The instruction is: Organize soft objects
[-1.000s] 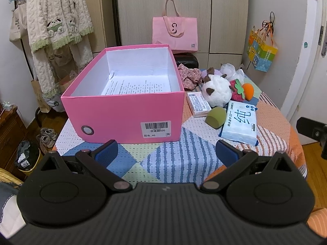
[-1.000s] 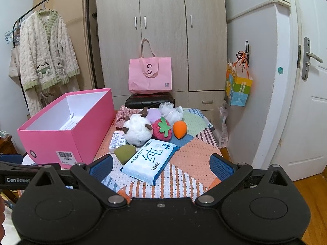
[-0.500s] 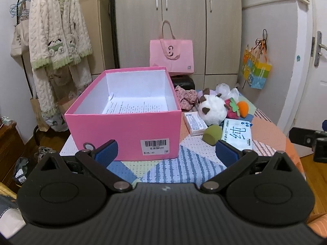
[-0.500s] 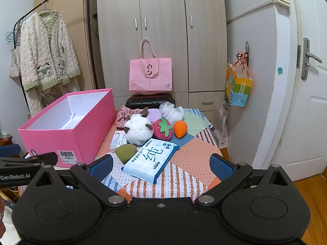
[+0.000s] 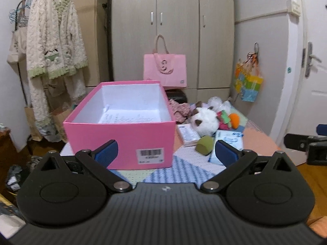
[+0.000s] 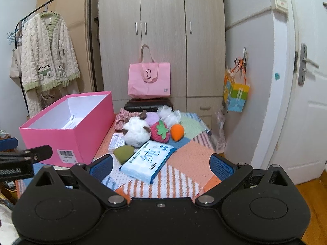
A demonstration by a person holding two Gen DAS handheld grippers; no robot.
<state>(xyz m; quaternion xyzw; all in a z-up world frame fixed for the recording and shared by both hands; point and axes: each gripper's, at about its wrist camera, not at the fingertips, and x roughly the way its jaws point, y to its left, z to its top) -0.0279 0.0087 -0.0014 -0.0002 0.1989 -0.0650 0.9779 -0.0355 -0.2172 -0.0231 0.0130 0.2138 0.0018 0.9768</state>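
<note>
Box: one, pink | wipes pack: one | plush: one | both grippers' jaws spread, empty

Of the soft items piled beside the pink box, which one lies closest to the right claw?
The blue wipes pack, flat at the pile's front edge, just ahead of the open right claw. The green sponge sits beside it; the plush and the rest lie behind.
</note>
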